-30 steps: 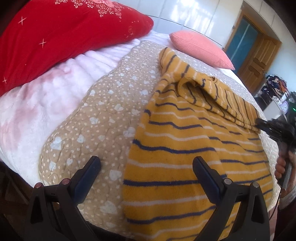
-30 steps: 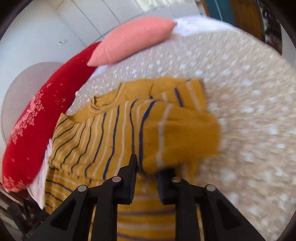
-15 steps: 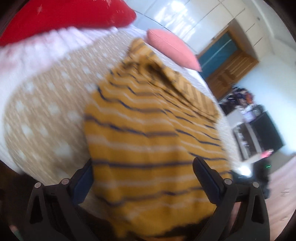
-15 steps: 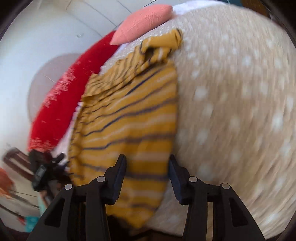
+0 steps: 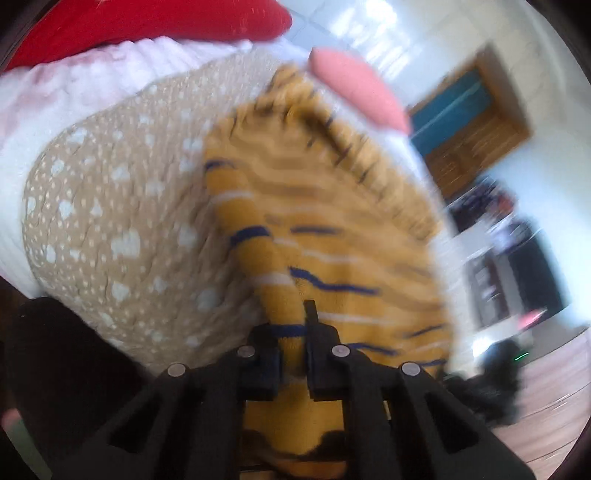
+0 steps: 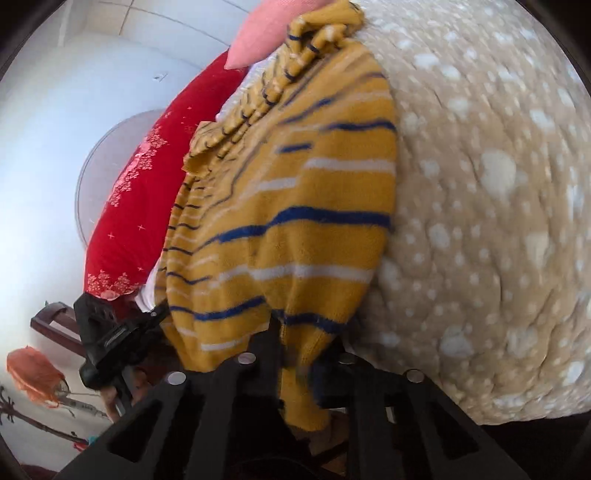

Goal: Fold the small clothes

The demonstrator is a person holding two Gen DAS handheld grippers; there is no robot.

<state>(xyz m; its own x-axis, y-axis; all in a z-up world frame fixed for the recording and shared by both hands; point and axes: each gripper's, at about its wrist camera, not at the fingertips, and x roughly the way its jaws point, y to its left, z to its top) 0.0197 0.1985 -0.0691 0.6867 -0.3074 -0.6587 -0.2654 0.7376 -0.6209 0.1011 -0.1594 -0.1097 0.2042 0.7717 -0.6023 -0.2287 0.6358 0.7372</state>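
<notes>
Both jaws have just been closing, fabric between them. Left gripper (image 5: 291, 354) now pinched on the near hem of the mustard-yellow knit sweater with navy and white stripes (image 5: 325, 221); right gripper (image 6: 295, 365) pinched on the hem at its corner. The sweater lies on the tan white-spotted quilt (image 6: 498, 203), collar toward 12 o'clock (blurred). A second ago left stood wide over flat cloth. Likely ready to lift and fold.

A small mustard-yellow knit sweater (image 6: 295, 206) with navy and white stripes lies on the spotted tan bedspread (image 6: 498, 184), its hem hanging over the bed's near edge. Its far end, by the pink pillow (image 6: 273, 29), is bunched and folded over in narrower stripes.
</notes>
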